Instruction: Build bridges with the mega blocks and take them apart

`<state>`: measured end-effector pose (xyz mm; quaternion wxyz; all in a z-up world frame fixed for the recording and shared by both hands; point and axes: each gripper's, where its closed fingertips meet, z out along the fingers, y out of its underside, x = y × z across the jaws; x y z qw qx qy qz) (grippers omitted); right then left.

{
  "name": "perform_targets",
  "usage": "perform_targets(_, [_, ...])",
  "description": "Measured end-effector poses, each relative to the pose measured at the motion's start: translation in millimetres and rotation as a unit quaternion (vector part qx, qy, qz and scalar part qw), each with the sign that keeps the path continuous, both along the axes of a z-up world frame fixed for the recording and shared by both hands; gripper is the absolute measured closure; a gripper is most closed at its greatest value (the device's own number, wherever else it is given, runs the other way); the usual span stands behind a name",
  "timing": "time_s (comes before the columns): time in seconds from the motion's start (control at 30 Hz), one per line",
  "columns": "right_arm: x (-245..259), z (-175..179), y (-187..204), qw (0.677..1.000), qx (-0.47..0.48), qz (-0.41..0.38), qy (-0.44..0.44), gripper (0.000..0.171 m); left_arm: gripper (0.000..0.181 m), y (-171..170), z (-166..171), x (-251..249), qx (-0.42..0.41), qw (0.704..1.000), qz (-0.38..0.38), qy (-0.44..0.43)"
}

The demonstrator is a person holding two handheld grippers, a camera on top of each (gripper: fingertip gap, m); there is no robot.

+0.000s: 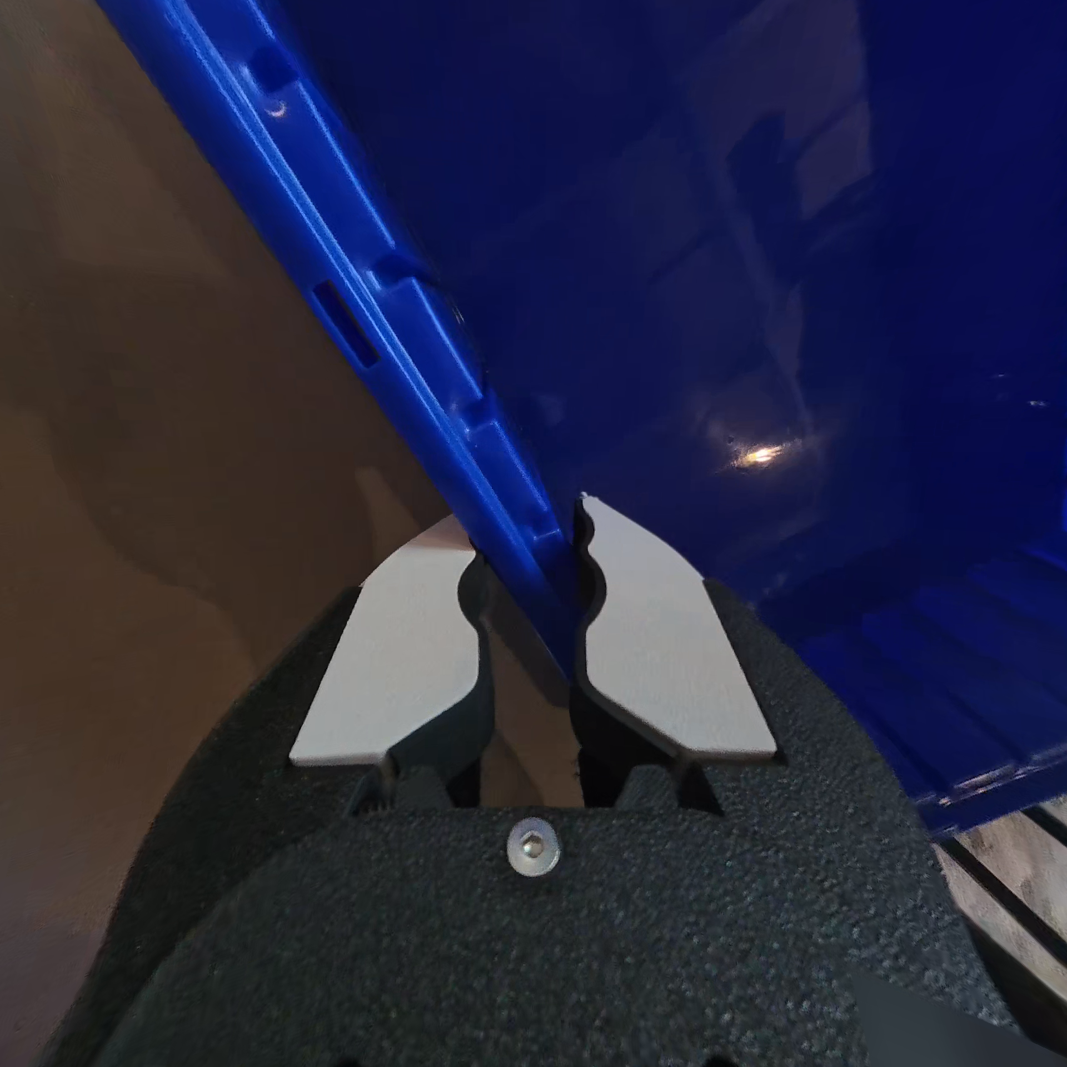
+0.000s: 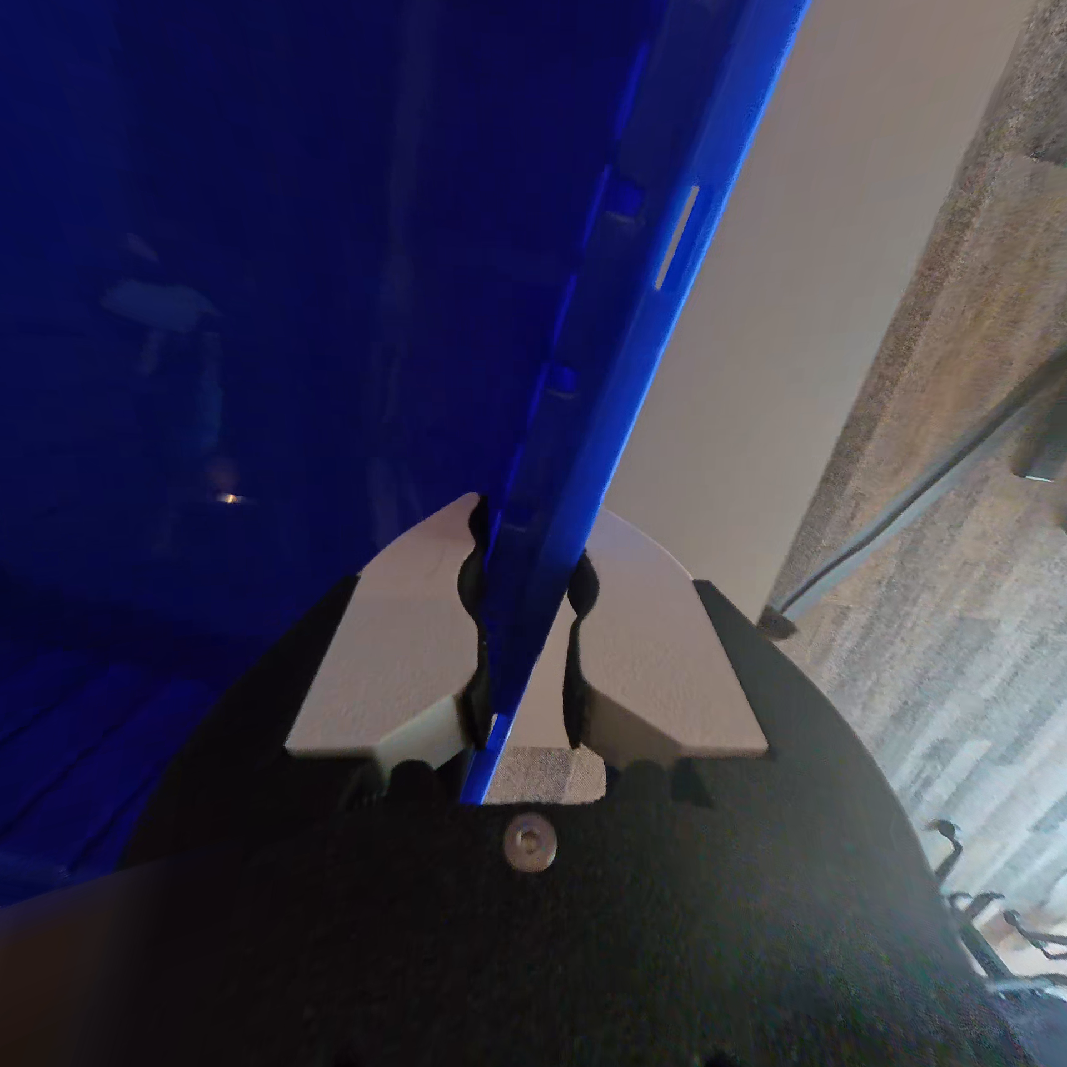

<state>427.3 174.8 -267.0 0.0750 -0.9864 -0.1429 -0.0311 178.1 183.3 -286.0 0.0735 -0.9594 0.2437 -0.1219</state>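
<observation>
A large glossy blue plastic bin (image 1: 722, 260) fills most of both views. My left gripper (image 1: 528, 563) is shut on the bin's rim (image 1: 369, 277), with the rim running up and left between the white fingers (image 1: 404, 652). My right gripper (image 2: 528, 554) is shut on the opposite rim (image 2: 623, 346) of the same bin (image 2: 260, 288), the rim running up and right between its white fingers (image 2: 398, 652). The bin is tilted and I look along its dark inner wall. No mega blocks show in either view.
A brown surface (image 1: 144, 346) lies left of the bin in the left wrist view. In the right wrist view a pale wall (image 2: 808, 346) and grey speckled floor (image 2: 924, 519) with a dark cable (image 2: 901, 514) lie to the right. The gap from one gripper's tips to the other's is roughly 25 cm.
</observation>
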Motion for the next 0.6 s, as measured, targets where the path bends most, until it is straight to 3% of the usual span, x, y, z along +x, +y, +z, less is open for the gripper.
perform_targets(0.27, [52.8,-2.8,18.7,1.0,-0.024,0.004,-0.012,0.147,0.152,9.4,3.4,51.6,-0.009,1.0,-0.011,0.005])
perform_targets(0.6, [67.3,-13.2,40.6,1.0,-0.009,0.025,0.003,0.147,0.149,22.1,-2.9,68.9,-0.018,1.0,-0.011,0.0])
